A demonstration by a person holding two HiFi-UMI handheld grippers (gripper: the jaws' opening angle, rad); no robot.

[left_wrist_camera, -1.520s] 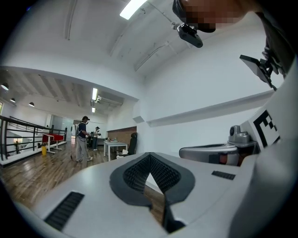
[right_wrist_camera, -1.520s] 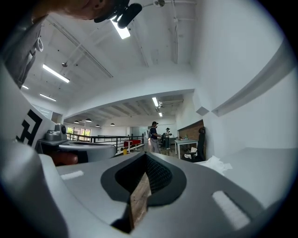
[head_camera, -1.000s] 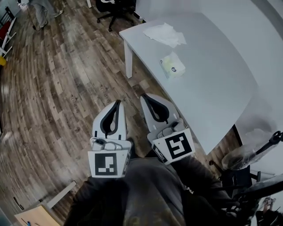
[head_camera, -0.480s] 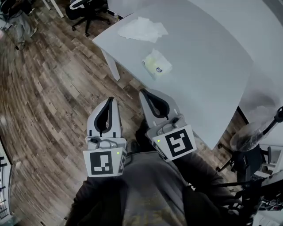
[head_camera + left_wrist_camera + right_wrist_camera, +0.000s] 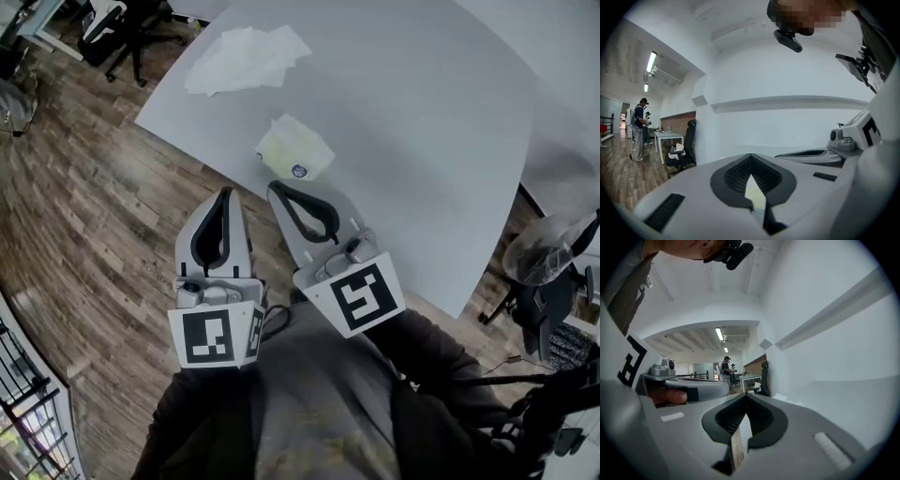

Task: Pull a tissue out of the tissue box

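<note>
The tissue box point(image 5: 293, 157), a pale yellow-green soft pack with a tissue showing on top, lies near the front edge of the white table point(image 5: 422, 141). Both grippers are held close to my body, below the table edge. My left gripper point(image 5: 223, 193) is shut and empty, pointing at the wooden floor just short of the table. My right gripper point(image 5: 277, 187) is shut and empty too, its tip just below the box. In the left gripper view the left gripper point(image 5: 750, 156) has its jaws together. The right gripper view shows the right gripper point(image 5: 746, 396) the same.
A pile of loose tissues point(image 5: 246, 58) lies at the table's far left corner. A black office chair point(image 5: 122, 23) stands on the wooden floor beyond it. A stand with a plastic-wrapped head point(image 5: 548, 253) is at the right. People point(image 5: 640, 129) stand far off by another table.
The table and tissue box have come nearer and lower in the head view, now just past the gripper tips. Both grippers stayed shut and side by side.
</note>
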